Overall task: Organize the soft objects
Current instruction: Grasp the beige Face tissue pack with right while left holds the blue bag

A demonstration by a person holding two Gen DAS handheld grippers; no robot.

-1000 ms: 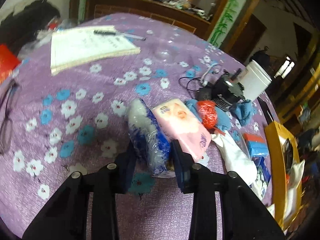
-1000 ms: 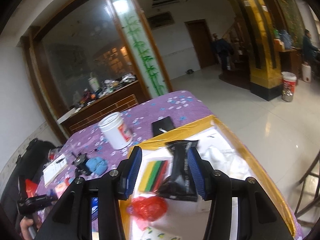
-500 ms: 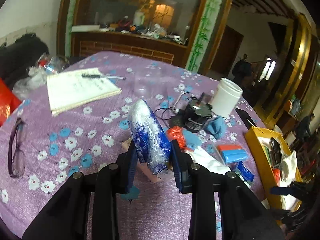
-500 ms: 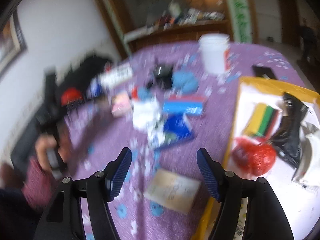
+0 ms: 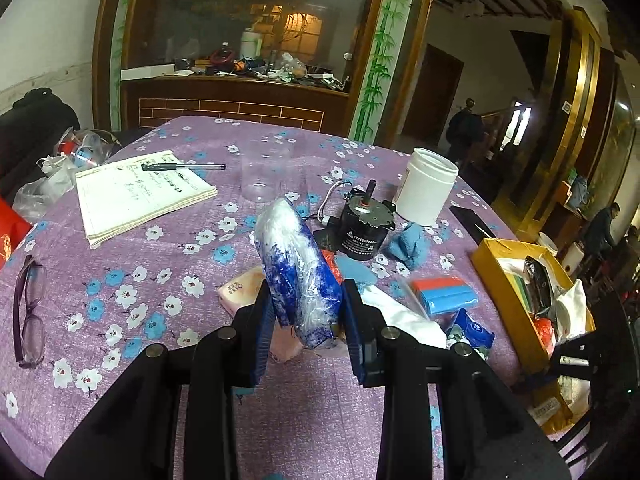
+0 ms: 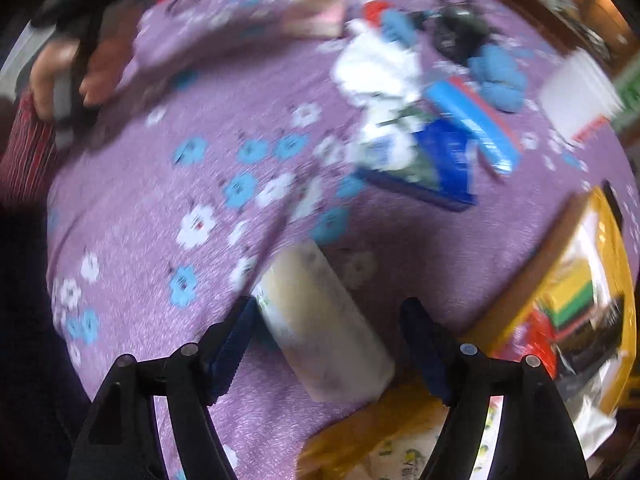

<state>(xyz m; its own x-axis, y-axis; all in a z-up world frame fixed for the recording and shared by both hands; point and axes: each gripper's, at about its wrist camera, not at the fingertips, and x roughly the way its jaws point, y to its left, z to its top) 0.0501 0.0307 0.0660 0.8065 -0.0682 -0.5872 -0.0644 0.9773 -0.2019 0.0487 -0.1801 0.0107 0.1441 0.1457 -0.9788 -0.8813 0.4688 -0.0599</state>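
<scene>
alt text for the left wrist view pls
The left gripper is shut on a blue and white plastic-wrapped packet, lifted above a purple flowered tablecloth. Behind lie a notebook, a small motor and a white tub; a yellow tray sits right.

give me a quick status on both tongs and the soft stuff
Left tongs shut on blue-and-white plastic packet, lifted off table. Right tongs open, just widened, over beige packet, not gripping. Yellow box close alongside.

Home hall: floral tablecloth [image 5: 132, 280], cluttered counter [image 5: 240, 76]
</scene>
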